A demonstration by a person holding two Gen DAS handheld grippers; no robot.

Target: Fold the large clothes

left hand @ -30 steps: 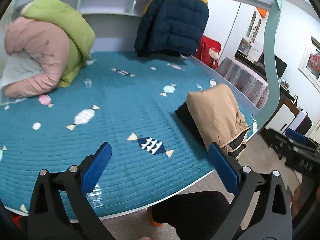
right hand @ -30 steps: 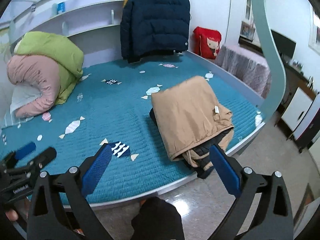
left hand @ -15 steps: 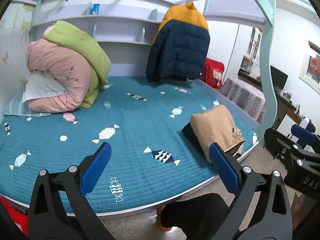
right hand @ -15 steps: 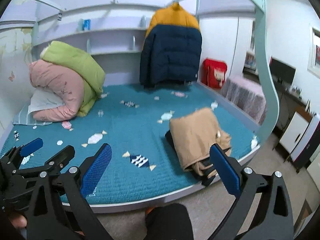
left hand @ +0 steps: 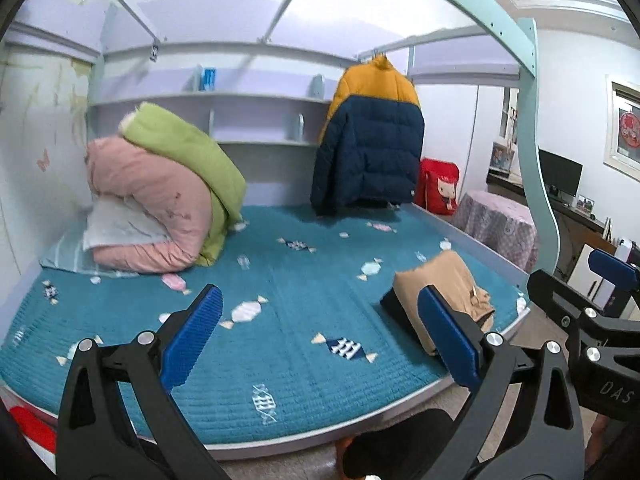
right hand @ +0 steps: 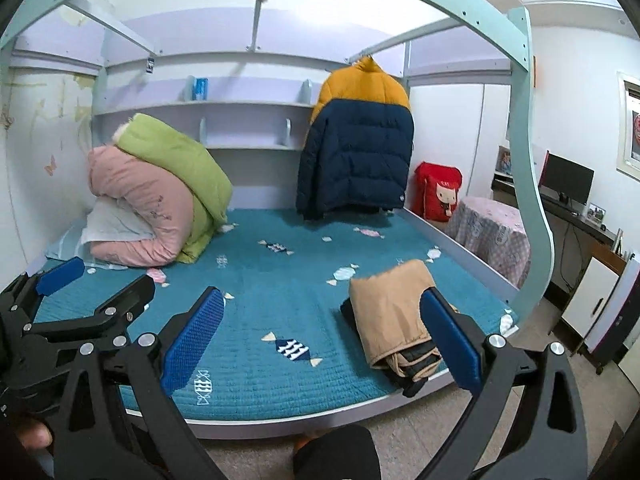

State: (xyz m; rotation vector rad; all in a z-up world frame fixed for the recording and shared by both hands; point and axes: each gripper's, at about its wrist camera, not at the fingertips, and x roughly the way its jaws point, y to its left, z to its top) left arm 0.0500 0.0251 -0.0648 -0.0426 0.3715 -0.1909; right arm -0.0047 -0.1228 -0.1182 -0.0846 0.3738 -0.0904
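We judged the task close to finished, at least for one garment. On the bed (right hand: pixel 280 292), the tan coat (right hand: pixel 392 312) lay folded into a compact bundle near the front right corner, just short of the front edge, with dark lining showing at its open end. Nothing else lay spread out for folding. The navy and yellow jacket (right hand: pixel 356 160) hung at the back edge of the bed, unfolded; it could be the next piece, though we could not tell whether it belonged to the job. The rolled pink and green quilts (right hand: pixel 160 200) sat piled in the back left corner against the wall.

Our right gripper (right hand: pixel 320 340) was held off the bed's front edge, fingers wide apart and empty, touching no cloth. Our left gripper (left hand: pixel 320 332) was likewise spread and empty, in front of the same edge.

The right view showed the coat's open end plainly, with the layered folds and dark lining, and it caught the left gripper at the lower left. The left view hid much of the coat behind its own right finger (left hand: pixel 448 340), but showed the right gripper at the far right.
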